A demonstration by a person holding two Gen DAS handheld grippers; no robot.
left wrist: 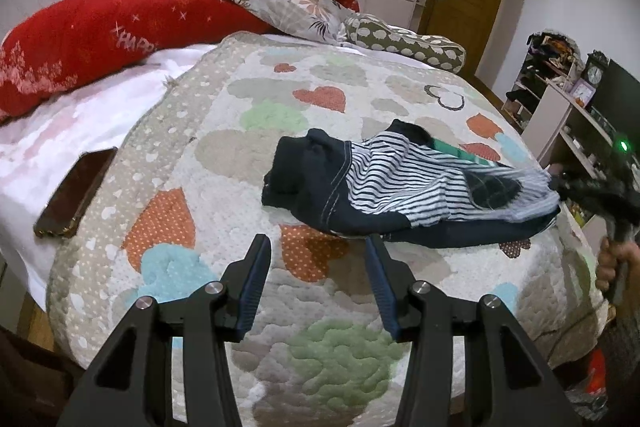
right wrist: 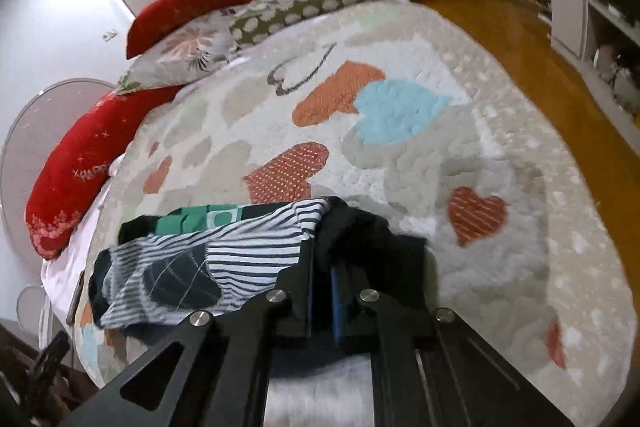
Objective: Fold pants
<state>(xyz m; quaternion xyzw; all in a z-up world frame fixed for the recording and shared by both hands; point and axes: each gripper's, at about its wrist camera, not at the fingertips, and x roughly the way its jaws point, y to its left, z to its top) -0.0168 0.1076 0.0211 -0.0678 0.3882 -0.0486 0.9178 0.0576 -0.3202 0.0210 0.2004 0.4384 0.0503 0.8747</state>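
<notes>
The pants (left wrist: 384,187) are dark navy with a striped lining and lie bunched on the heart-patterned quilt (left wrist: 256,99). My left gripper (left wrist: 318,247) is open and empty, just in front of the pants' near edge. My right gripper (left wrist: 560,187) is shut on the pants' right end and holds it a little raised. In the right wrist view the pants (right wrist: 208,255) hang to the left of the closed right gripper (right wrist: 332,259), with dark cloth pinched between its fingers.
A phone (left wrist: 76,193) lies on the white sheet at the left. Red pillows (left wrist: 88,39), a floral pillow (left wrist: 292,7) and a spotted bolster (left wrist: 404,41) line the bed's head. Shelves (left wrist: 560,95) stand to the right, beyond wooden floor (right wrist: 520,39).
</notes>
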